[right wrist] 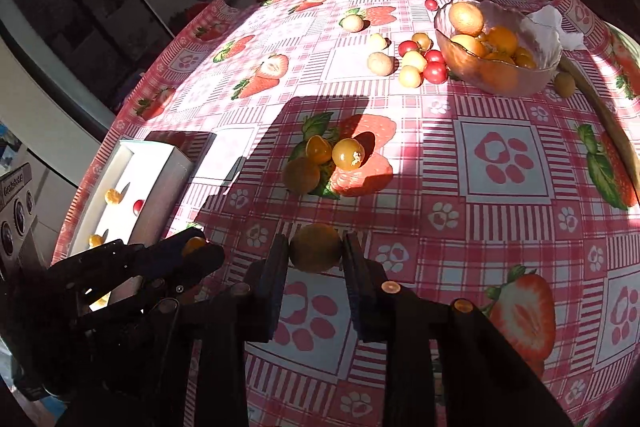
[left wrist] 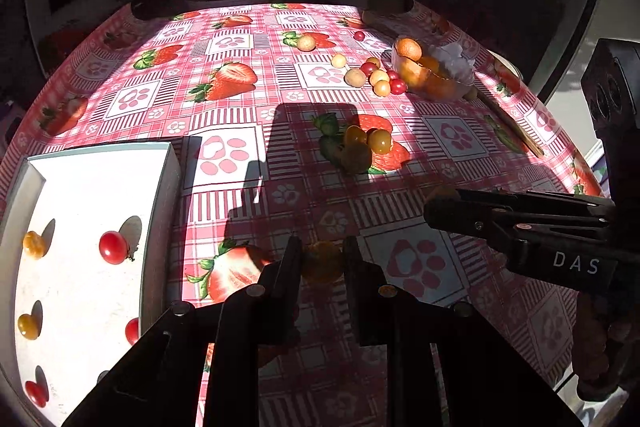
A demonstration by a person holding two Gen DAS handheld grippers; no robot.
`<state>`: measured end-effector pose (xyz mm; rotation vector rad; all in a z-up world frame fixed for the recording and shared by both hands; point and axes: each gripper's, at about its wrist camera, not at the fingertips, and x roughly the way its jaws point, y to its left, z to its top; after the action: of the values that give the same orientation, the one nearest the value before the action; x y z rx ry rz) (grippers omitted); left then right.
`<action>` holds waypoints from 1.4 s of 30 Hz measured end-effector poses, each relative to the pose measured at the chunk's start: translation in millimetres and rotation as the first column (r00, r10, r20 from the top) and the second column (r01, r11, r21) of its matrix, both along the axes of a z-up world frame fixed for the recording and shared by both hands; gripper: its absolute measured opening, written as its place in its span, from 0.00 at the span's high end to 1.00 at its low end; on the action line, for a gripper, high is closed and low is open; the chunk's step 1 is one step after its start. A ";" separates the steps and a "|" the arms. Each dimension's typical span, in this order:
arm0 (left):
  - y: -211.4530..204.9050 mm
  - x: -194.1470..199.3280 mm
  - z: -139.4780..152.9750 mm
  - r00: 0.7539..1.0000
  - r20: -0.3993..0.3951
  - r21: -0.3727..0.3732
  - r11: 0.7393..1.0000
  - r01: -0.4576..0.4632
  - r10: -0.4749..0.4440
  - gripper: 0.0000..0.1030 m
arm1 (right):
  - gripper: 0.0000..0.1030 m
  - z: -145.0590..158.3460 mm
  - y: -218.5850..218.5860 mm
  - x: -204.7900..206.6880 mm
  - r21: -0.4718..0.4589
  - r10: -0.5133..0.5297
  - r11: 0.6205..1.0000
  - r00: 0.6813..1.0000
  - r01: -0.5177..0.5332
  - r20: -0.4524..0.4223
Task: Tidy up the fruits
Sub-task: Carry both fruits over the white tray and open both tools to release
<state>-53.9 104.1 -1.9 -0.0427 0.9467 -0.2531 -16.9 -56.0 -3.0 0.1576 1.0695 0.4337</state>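
Note:
My left gripper (left wrist: 322,259) is shut on a small orange fruit (left wrist: 322,263), just right of the white tray (left wrist: 160,187); it shows at the lower left of the right wrist view (right wrist: 200,247). My right gripper (right wrist: 316,251) is shut on a round yellow-orange fruit (right wrist: 315,247) above the tablecloth; it shows at the right of the left wrist view (left wrist: 436,205). The tray holds several red and orange small fruits (left wrist: 113,247). Three orange fruits (right wrist: 332,155) lie mid-table. A glass bowl (right wrist: 540,43) holds oranges.
Loose red, yellow and tan fruits (right wrist: 416,63) lie left of the bowl. A crumpled white paper (right wrist: 560,27) sits behind the bowl. A wooden stick (right wrist: 608,119) lies along the right edge. The table has a pink strawberry-print cloth (right wrist: 504,155).

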 end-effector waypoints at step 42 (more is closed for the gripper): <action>180.2 -54.1 -15.5 0.957 -0.011 0.072 0.954 -0.290 0.291 0.78 | 0.71 2.0 236.3 -9.1 -0.071 0.280 0.955 0.955 -0.288 -0.100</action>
<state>-107.9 284.3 -17.4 -0.1198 0.9565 0.0532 -26.0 180.3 -1.0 -0.0553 1.2015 0.6436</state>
